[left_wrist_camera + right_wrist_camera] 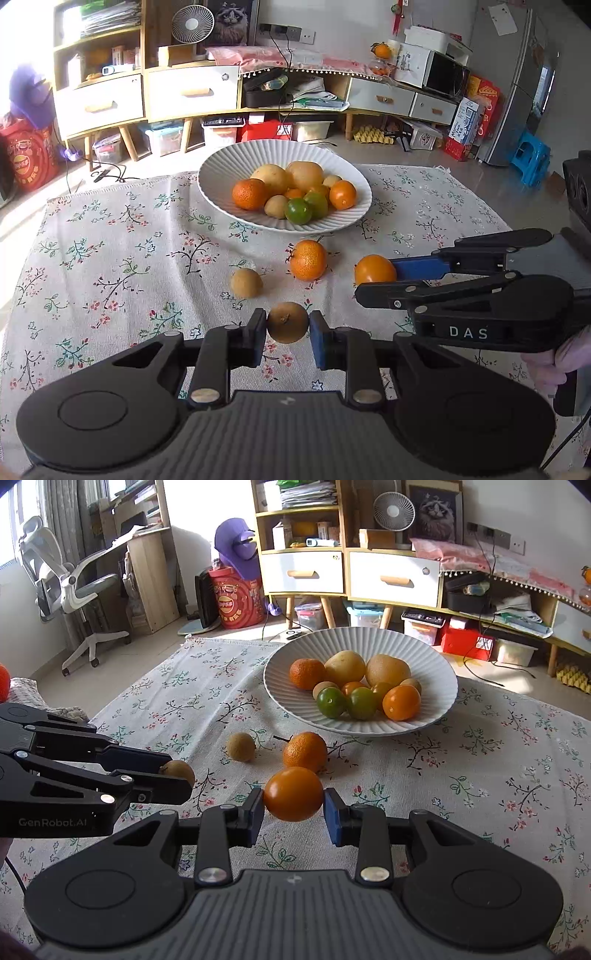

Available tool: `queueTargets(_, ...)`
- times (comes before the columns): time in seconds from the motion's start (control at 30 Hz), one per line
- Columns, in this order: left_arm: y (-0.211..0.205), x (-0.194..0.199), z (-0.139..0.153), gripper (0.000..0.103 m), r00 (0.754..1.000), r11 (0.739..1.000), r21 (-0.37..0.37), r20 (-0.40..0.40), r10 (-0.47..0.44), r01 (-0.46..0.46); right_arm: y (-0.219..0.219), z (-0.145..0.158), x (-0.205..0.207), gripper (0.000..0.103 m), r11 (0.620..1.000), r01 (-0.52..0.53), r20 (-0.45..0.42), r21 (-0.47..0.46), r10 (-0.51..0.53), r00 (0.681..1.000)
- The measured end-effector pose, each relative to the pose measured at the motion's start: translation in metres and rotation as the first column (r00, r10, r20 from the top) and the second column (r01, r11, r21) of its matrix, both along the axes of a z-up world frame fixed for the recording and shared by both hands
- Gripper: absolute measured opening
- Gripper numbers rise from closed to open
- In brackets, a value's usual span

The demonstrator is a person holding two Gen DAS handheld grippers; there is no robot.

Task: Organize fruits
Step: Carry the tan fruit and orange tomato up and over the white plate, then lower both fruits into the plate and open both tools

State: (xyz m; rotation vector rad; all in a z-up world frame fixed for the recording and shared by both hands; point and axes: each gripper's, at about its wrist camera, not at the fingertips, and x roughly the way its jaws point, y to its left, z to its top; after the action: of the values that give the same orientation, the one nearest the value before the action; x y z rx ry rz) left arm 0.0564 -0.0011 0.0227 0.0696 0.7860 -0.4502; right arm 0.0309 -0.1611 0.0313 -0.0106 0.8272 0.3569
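Nearest the lens in the left wrist view: left hand-held gripper (287,326), low centre of frame, pinching a small brown round fruit (287,322) between its pads, lifted clear of the floral cloth (110,258) on the table. Same fruit seen at left of the right wrist view, peeking from the fingertips. Nearest the lens in the right wrist view: right hand-held gripper (293,802), low centre, clamped on a smooth orange fruit (293,794), pads pressing both sides. In the left wrist view, that same gripper at right of frame, reaching in from the right edge, a hand (561,358) on its grip.

Just beyond, on the cloth: a dimpled mandarin (308,259) with a short stem, mid-frame, and a second small brown fruit (246,283) to its left, the two apart.

Farther up, centre of frame: white ribbed bowl (343,221) on the cloth, holding a mandarin, two pale yellow fruits, small brown ones, two green ones and smooth orange ones, heaped together.

Behind, across the top: wooden cabinet with white drawers (181,92), a small white fan (192,24), storage boxes beneath. Upper left of the right wrist view: a white office chair (70,587).
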Motion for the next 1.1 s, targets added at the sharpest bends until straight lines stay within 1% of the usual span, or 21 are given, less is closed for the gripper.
queueTargets(0.2, -0.013, 0.016, 0.007, 0.019, 0.998, 1.000, -0.003, 0.054, -0.019, 0.020, -0.004, 0.007, 0.012, 0.031, 1.000, 0.002, 0.026, -0.002, -0.002, 1.000)
queueTargets(0.37, -0.015, 0.039, 0.014, 0.019, 0.997, 0.999, -0.034, 0.081, -0.015, 0.018, -0.012, 0.013, 0.031, 0.031, 1.000, -0.001, 0.059, -0.029, 0.002, 0.998)
queueTargets(0.6, -0.024, 0.073, 0.018, 0.019, 0.992, 0.999, -0.050, 0.130, 0.000, 0.006, -0.020, 0.015, 0.067, 0.031, 1.000, 0.024, 0.074, 0.002, -0.024, 0.997)
queueTargets(0.83, -0.024, 0.107, 0.010, 0.019, 0.991, 0.997, -0.061, 0.122, 0.056, -0.049, -0.020, 0.011, 0.107, 0.031, 0.998, 0.059, 0.083, 0.001, -0.059, 0.995)
queueTargets(0.97, -0.022, 0.120, 0.004, 0.019, 0.991, 0.997, -0.055, 0.119, 0.066, -0.060, -0.020, 0.006, 0.124, 0.031, 0.997, 0.072, 0.074, 0.004, -0.072, 0.995)
queueTargets(1.1, -0.020, 0.134, 0.000, 0.019, 0.992, 0.996, -0.070, 0.109, 0.063, -0.055, -0.019, -0.001, 0.140, 0.031, 0.996, 0.088, 0.064, -0.010, -0.087, 0.994)
